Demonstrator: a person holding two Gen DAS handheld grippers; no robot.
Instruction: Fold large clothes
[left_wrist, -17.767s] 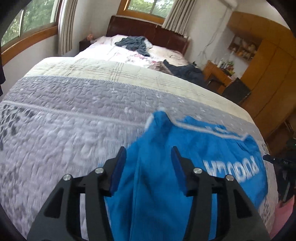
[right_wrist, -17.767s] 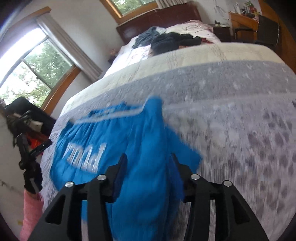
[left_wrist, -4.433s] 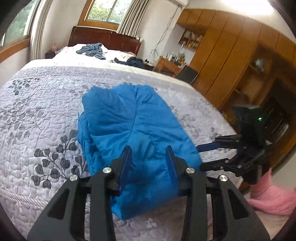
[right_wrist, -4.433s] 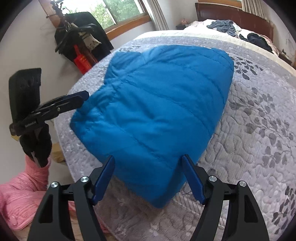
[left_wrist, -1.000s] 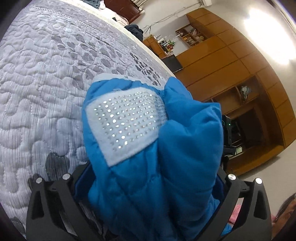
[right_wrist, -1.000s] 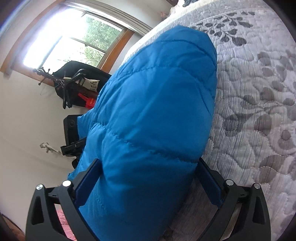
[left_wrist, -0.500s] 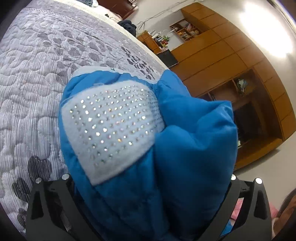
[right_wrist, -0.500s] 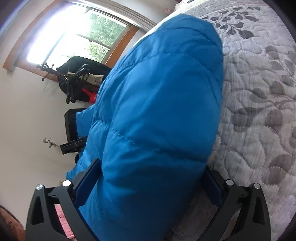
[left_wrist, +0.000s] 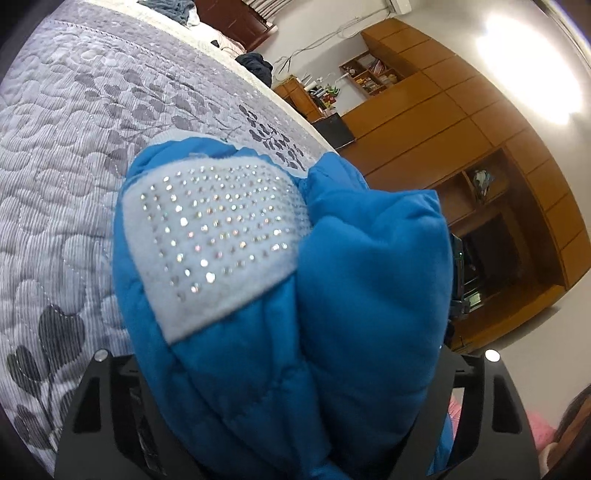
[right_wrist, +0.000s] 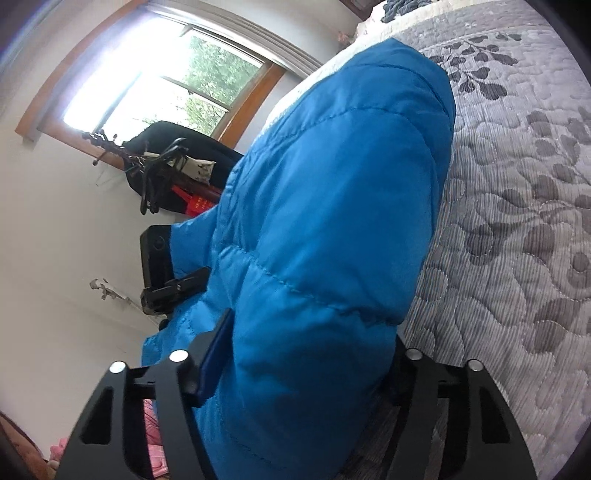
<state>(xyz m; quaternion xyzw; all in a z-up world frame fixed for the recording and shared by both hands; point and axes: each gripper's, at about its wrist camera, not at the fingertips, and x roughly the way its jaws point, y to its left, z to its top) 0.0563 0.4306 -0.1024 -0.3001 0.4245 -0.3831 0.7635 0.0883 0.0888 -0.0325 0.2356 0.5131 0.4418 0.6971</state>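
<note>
Bulging between both grippers, the blue jacket (left_wrist: 332, 295) sits bundled over the quilted bed (left_wrist: 74, 147); left gripper (left_wrist: 288, 387) and right gripper (right_wrist: 306, 354) fingers each pinch its thick folds.

A grey quilt (left_wrist: 74, 155) with leaf patterns covers the bed at left. Wooden cabinets (left_wrist: 461, 122) with open shelves fill the right, under a bright ceiling light (left_wrist: 532, 74). In the right wrist view, a wood-framed window (right_wrist: 177, 85) glows upper left on a white wall (right_wrist: 55, 229).
</note>
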